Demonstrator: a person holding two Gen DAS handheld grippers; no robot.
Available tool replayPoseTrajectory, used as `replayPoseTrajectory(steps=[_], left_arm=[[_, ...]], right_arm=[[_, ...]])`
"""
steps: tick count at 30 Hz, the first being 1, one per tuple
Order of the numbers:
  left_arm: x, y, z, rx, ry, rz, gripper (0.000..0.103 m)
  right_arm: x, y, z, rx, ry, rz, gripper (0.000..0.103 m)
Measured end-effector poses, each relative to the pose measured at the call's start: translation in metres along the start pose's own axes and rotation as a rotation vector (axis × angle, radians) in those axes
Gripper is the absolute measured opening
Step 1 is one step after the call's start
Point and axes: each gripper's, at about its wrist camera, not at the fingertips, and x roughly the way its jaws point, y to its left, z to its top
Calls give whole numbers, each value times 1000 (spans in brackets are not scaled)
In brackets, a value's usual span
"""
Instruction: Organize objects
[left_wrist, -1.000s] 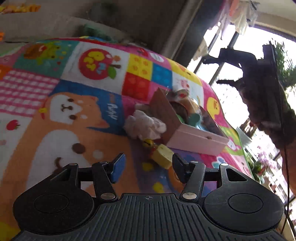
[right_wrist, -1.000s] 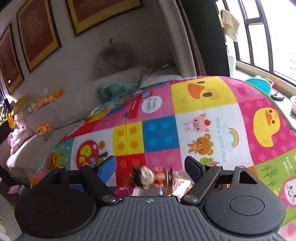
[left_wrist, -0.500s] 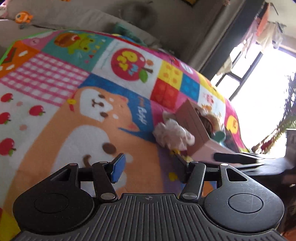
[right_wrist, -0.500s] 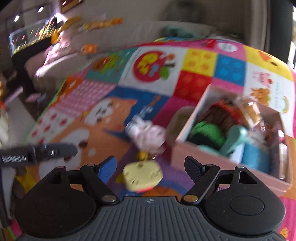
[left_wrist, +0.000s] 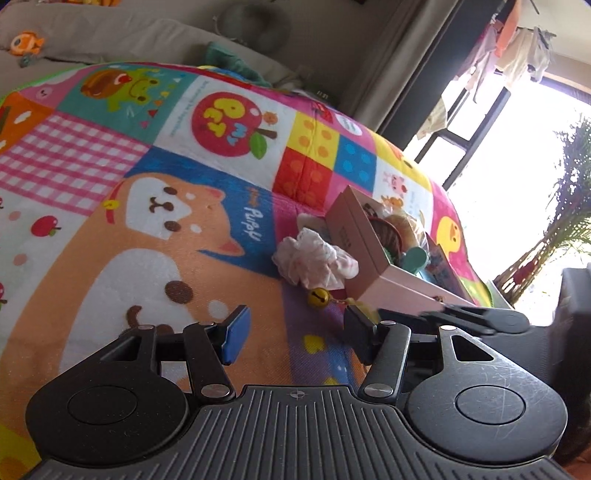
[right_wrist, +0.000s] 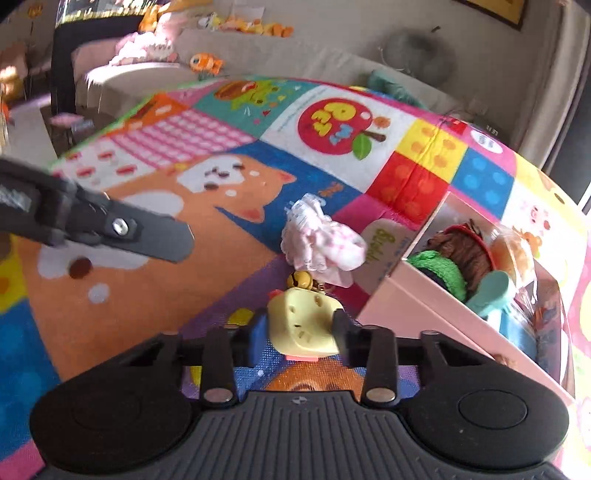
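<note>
A pale yellow toy (right_wrist: 306, 321) with a gold bell (right_wrist: 303, 280) lies on the play mat beside an open pink box (right_wrist: 424, 306). My right gripper (right_wrist: 299, 332) is closing on it, and both pads touch its sides. A crumpled pink-and-white cloth (right_wrist: 321, 243) sits just beyond the bell. The box holds a green plush, a brown item, a teal piece and a wrapped bun. My left gripper (left_wrist: 295, 328) hovers open over the mat with nothing between its fingers. The cloth (left_wrist: 314, 258), bell (left_wrist: 319, 297) and box (left_wrist: 399, 284) lie ahead of it.
The colourful patchwork mat (left_wrist: 166, 206) covers the whole work area. A grey sofa (right_wrist: 295, 66) with an orange fish toy (right_wrist: 205, 62) stands behind it. A bright window and a plant (left_wrist: 565, 206) are at the right. One finger of the left gripper (right_wrist: 147, 236) reaches in over the mat.
My right gripper swung down from above the mat to the yellow toy beside the box, and its jaws closed around the toy. The left gripper stayed put, its view rolling slightly.
</note>
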Motion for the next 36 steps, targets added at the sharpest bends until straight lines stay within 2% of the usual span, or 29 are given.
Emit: replayPoseTrajectory(steps=[3, 4, 7, 9, 13, 17, 19, 21, 23, 26, 29, 32, 36], left_arm=[[1, -1, 1, 2, 2, 3, 61], [2, -2, 1, 2, 5, 4, 61], [7, -8, 0, 12, 20, -3, 61], [9, -15, -2, 32, 38, -20, 61], [15, -39, -11, 136, 81, -85, 61], [24, -70, -21, 312, 116, -128, 61], [30, -78, -18, 344, 95, -106, 61], [40, -77, -3, 318, 56, -62, 61], [56, -72, 17, 269, 24, 17, 61], [87, -66, 39, 242, 32, 124, 61], [116, -64, 46, 256, 61, 208, 60], [132, -65, 42, 254, 107, 216, 56], [133, -70, 26, 270, 164, 191, 53]], right_arm=[[-21, -35, -1, 227, 30, 152, 17], [-25, -49, -5, 300, 40, 186, 17], [-33, -82, -24, 441, 51, 184, 17], [-39, -95, -38, 464, 48, 84, 26], [-54, -108, -68, 461, 20, -44, 69], [-56, -121, -96, 503, 38, -125, 79], [-50, -127, -108, 546, 58, -132, 83], [-51, -127, -117, 551, 30, -142, 88], [-48, -118, -119, 512, 21, -164, 93], [-47, -108, -118, 458, 18, -186, 98], [-47, -109, -117, 466, 22, -189, 103], [-48, -117, -121, 520, 19, -171, 103], [-47, -116, -121, 520, 17, -171, 103]])
